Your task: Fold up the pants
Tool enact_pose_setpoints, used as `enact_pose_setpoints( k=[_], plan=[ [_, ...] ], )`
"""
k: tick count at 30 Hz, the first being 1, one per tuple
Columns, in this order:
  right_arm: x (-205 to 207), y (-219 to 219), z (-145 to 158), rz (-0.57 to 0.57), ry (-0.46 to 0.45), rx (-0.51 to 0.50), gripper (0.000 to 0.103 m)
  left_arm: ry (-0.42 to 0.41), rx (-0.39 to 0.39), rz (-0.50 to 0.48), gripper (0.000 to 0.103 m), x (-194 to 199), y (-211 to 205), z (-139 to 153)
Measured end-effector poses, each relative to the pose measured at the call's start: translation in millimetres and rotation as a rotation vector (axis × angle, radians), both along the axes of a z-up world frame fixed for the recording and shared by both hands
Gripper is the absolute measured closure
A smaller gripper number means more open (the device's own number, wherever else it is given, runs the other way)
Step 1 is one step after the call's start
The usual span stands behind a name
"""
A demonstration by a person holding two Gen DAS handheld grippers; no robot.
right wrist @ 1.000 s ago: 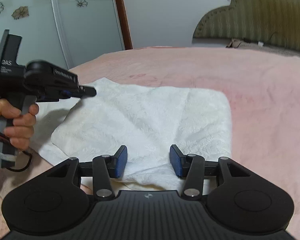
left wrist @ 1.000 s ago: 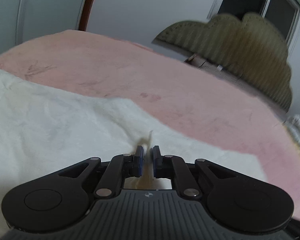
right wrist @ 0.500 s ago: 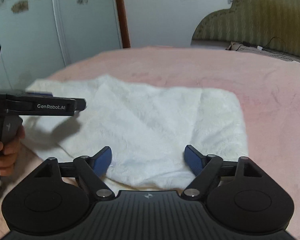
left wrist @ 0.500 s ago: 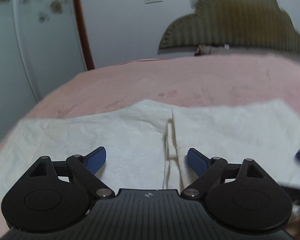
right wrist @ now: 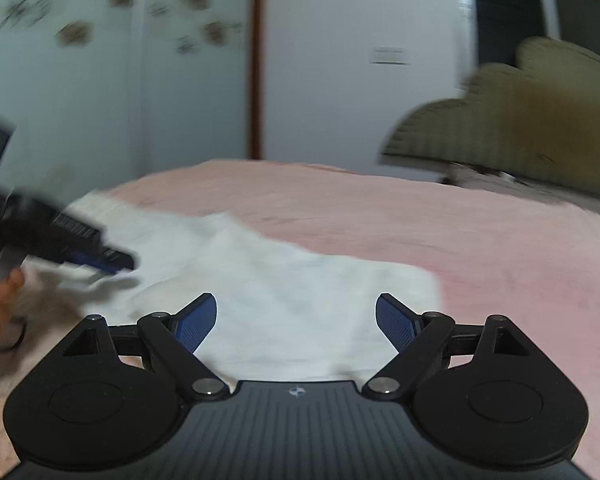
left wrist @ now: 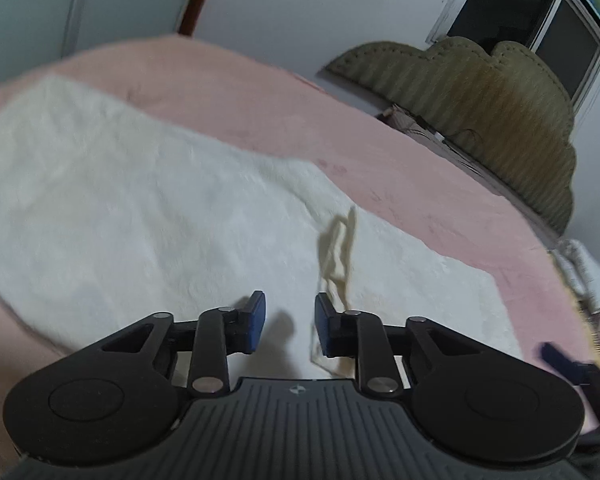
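Pale walls, a dark window and an olive scalloped padded headboard (left wrist: 496, 96) frame a bed under a pink plush blanket (right wrist: 420, 224), on which the white fleecy pants (left wrist: 148, 216) lie spread flat, nearer the camera-side edge. They look soft, light and limp, likely to sag and drag on the nap, so a hem or waistband corner seems the best hold. A cream drawstring (left wrist: 338, 248) trails just ahead of the left claw (left wrist: 286, 326), whose jaws are closing with only a narrow gap and nothing pinched between them. The right claw (right wrist: 296, 322) hangs over the pants' near right part, jaws spreading wide and empty. Bare blanket beyond the far edge leaves ample room to fold.
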State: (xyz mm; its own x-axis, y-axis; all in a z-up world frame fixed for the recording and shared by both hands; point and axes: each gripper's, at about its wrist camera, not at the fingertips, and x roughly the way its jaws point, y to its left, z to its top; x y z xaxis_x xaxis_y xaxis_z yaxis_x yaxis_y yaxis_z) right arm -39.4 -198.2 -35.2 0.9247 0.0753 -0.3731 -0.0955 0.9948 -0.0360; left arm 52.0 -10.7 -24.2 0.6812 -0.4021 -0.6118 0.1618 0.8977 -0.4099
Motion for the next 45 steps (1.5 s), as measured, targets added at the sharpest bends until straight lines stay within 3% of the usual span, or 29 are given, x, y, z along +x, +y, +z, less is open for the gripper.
enact_pose_setpoints(
  k=[4,6,13,15,18,20,25,29,32,37,38,41,43,45],
  plan=[
    [21,69,-15,0.154,0.001,-0.248,0.025,0.062,-0.116,-0.047,0.075,4,10,-3],
    [29,86,-20,0.177,0.002,-0.318,0.033,0.089,-0.173,-0.071,0.075,6,13,-5],
    [46,99,-33,0.197,0.058,-0.39,0.067,0.172,-0.266,-0.144,0.075,13,7,-20],
    [44,103,-35,0.205,0.055,-0.416,0.068,0.187,-0.261,-0.147,0.067,14,4,-24],
    [43,104,-34,0.235,0.059,-0.392,0.069,0.199,-0.265,-0.141,0.053,16,1,-27],
    [45,103,-35,0.231,0.065,-0.387,0.068,0.204,-0.278,-0.137,0.051,17,2,-30],
    [53,102,-38,0.217,0.05,-0.379,0.07,0.203,-0.294,-0.124,0.05,19,0,-30],
    [55,87,-28,0.194,0.032,-0.244,0.073,0.213,-0.322,-0.111,0.05,22,0,-31],
    [58,74,-22,0.16,0.028,-0.158,0.073,0.243,-0.394,-0.114,0.05,27,2,-34],
    [59,66,-21,0.147,0.03,-0.128,0.073,0.256,-0.428,-0.11,0.051,34,-6,-34],
    [59,66,-22,0.151,0.032,-0.129,0.073,0.256,-0.422,-0.108,0.055,35,-8,-34],
    [46,65,-17,0.209,0.04,-0.11,0.073,0.276,-0.411,-0.117,0.088,39,-14,-38],
    [40,52,-9,0.212,0.02,-0.044,0.073,0.28,-0.397,-0.106,0.097,39,-14,-42],
    [39,35,-2,0.173,0.0,0.034,0.073,0.271,-0.395,-0.097,0.098,37,-12,-43]
  ],
)
